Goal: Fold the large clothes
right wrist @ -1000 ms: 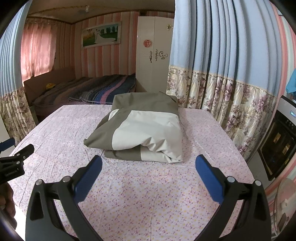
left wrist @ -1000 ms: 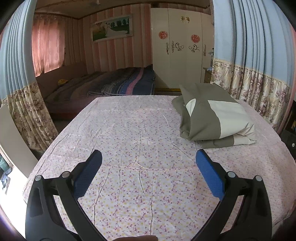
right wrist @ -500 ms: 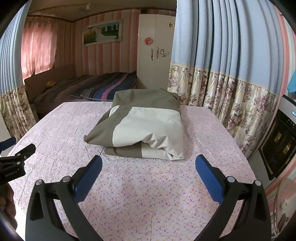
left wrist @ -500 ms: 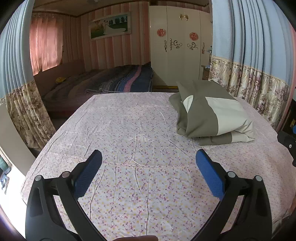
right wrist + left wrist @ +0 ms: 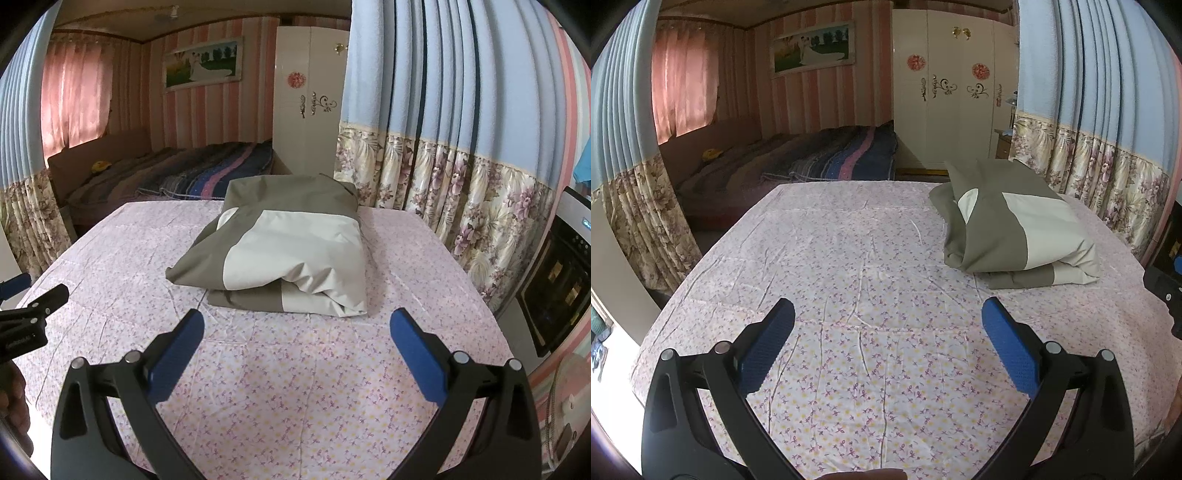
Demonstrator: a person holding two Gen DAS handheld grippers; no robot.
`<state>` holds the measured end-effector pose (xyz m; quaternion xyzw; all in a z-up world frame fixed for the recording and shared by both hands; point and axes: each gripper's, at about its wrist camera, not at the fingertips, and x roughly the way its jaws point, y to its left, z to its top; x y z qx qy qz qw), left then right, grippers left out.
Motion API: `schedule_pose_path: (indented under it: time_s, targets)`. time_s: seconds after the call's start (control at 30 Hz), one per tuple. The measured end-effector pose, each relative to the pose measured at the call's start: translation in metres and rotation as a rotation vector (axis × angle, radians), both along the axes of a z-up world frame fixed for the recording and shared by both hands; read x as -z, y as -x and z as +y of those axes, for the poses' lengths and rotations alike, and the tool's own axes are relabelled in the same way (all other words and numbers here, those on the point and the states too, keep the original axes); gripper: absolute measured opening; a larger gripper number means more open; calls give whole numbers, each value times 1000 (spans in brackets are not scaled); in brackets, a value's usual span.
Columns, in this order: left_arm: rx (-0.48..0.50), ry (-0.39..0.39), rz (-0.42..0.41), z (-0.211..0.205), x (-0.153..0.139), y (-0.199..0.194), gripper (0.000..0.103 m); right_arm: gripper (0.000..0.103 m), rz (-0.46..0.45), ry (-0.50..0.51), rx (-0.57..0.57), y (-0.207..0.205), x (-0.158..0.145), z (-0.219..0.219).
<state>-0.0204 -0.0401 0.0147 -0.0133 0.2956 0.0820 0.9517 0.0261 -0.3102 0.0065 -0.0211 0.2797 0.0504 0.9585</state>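
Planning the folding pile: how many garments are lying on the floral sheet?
1: an olive and cream garment, bundled on the far right part of the floral sheet, ahead of the open right claw. Anything tucked under it would be hidden.

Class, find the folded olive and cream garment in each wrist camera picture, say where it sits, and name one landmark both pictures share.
Left wrist view: the folded garment lies right of centre on the floral sheet.
Right wrist view: it lies at centre, ahead of the open right gripper.
Shared landmark: the white wardrobe.
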Motion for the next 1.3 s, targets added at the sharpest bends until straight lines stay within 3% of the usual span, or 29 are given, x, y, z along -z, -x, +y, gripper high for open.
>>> schedule_pose_path:
  time_s: [1.3]
  targets:
    - [-3,7,-20,1,-5,1,100,101,3,4,8,-2,1,0]
